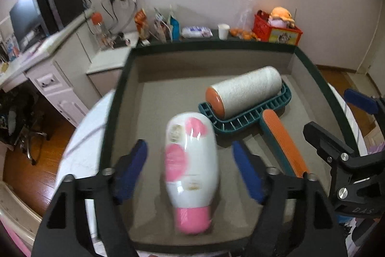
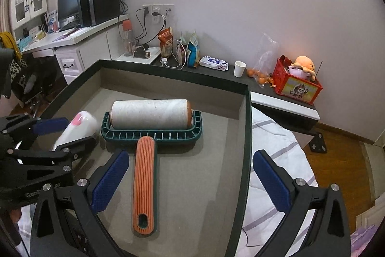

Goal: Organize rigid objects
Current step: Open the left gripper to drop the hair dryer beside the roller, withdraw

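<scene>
My left claw (image 1: 190, 171) stands open astride the lotion bottle (image 1: 191, 160), pads clear, long axis running near-to-far; my right claw (image 2: 190, 182), open and empty, straddles the lint roller (image 2: 149, 127) handle.

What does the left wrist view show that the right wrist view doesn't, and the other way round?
Only the left wrist view shows the bottle's pink cap and its full length, lying between the open left claw with neither pad touching it.

Only the right wrist view shows the end of the roller's handle with its hanging hole, and the open right claw straddling the bin's right wall.

Both show the lint roller, the white bottle, the grey bin and the red crate.
</scene>
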Demonstrator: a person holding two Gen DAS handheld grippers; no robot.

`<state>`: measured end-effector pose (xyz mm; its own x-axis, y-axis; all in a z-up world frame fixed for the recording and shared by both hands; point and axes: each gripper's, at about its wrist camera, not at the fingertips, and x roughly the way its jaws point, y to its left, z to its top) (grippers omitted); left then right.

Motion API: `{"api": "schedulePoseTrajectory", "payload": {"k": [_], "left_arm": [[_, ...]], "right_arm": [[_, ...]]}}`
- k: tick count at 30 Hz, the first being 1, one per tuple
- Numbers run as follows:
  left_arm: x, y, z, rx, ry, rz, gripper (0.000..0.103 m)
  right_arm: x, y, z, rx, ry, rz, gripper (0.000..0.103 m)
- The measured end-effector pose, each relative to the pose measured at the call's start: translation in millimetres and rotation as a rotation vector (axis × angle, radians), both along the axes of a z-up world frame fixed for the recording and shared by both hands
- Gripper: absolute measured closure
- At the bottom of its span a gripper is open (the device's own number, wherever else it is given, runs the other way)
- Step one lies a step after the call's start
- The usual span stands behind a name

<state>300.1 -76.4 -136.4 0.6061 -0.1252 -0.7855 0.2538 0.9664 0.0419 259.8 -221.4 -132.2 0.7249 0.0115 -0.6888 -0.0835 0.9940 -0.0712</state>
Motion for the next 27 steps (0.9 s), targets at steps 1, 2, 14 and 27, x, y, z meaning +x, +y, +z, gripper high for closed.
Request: {"api": "schedulePoseTrajectory", "payload": {"k": [1, 2, 14, 27], "left_arm": [[-3, 2, 4, 0.004, -0.009, 0.003, 0.021], [-7, 4, 10, 0.004, -0.024, 0.01, 0.019], [-132, 33, 122, -0.037, -0.331, 0.057, 0.001], [-259, 46, 161, -0.062, -0.455, 0.07, 0.0]], "right_arm": [[-3, -1, 4, 0.005, -0.008, -0.001, 0.0], [-9, -1, 10, 0.01, -0.023, 0.001, 0.0], [-113, 9, 105, 0.02, -0.277, 0.026, 0.0], [-235, 13, 147, 0.031, -0.422, 0.004, 0.0]]}}
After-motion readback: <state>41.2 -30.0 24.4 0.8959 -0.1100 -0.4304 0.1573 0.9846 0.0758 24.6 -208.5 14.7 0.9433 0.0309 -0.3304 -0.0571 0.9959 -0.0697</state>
